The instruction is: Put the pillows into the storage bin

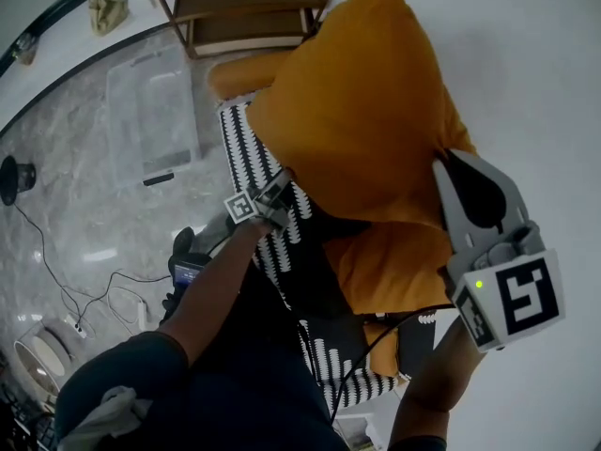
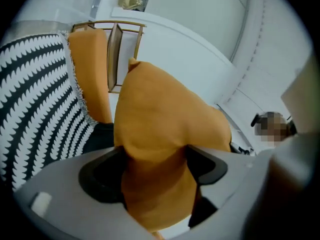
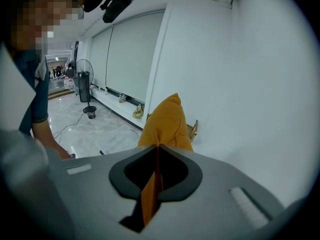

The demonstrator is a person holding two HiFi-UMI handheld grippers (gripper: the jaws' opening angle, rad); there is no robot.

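Note:
A big orange pillow [image 1: 366, 111] hangs in the air in front of me. My right gripper [image 1: 443, 165] is shut on its right edge, and the thin fabric [image 3: 167, 121] runs pinched between the jaws [image 3: 157, 154]. My left gripper [image 1: 272, 195] sits at the pillow's lower left corner; the jaws stand wide open [image 2: 155, 159] with the pillow's bulge [image 2: 165, 119] filling the gap. A black-and-white patterned pillow [image 1: 258, 172] and a second orange pillow [image 1: 394, 266] lie below. The clear storage bin [image 1: 150, 111] stands on the marble floor to the left.
A wooden chair [image 1: 244, 7] stands against the white wall behind the pillows, with another orange cushion [image 1: 235, 73] beside it. A fan's base [image 1: 14, 177] and cables [image 1: 94, 289] lie on the floor at the left.

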